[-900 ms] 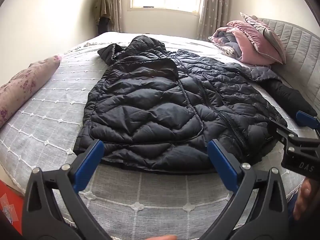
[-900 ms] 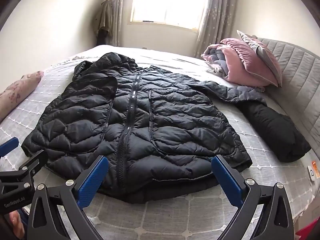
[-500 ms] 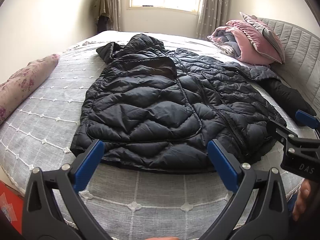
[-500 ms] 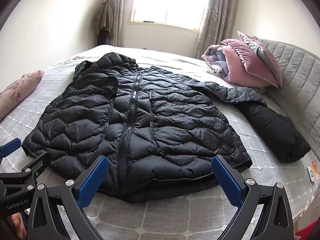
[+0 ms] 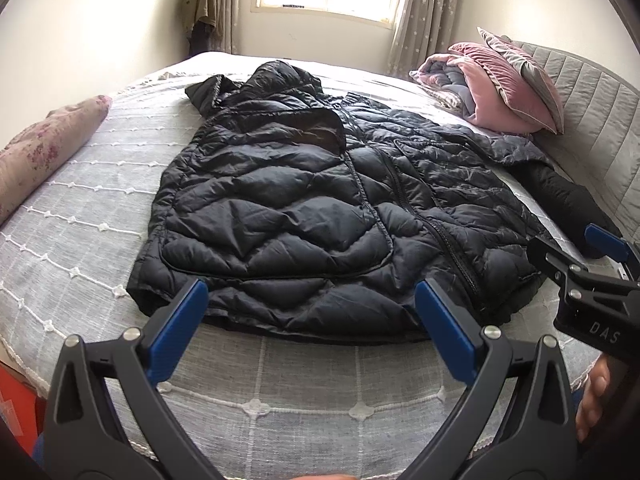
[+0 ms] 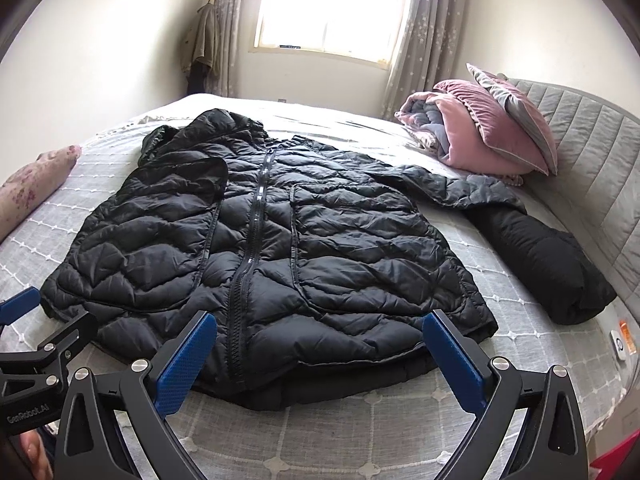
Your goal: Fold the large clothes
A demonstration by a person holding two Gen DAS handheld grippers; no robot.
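Observation:
A black quilted puffer jacket (image 5: pixel 320 216) (image 6: pixel 272 256) lies flat, front up and zipped, on the grey bedspread (image 5: pixel 280 392) (image 6: pixel 360 420), hood toward the window. Its left sleeve is folded in over the chest; the other sleeve (image 6: pixel 460 192) stretches out toward the pillows. My left gripper (image 5: pixel 308 320) hovers open just short of the hem, nothing between its blue pads. My right gripper (image 6: pixel 320 344) is open too, over the hem near the zipper's lower end. Each gripper shows at the edge of the other's view: the right gripper (image 5: pixel 592 280), the left gripper (image 6: pixel 36 344).
A second black garment (image 6: pixel 548 264) lies rolled by the jacket's outstretched sleeve near the padded grey headboard (image 6: pixel 592 168). Pink and grey pillows with a folded quilt (image 6: pixel 480 136) sit at the bed's head. A floral bolster (image 5: pixel 44 152) lies along the left edge. A hand (image 5: pixel 596 396) shows lower right.
Both grippers have edged slightly forward toward the jacket's hem and stayed open. The jacket has not moved.

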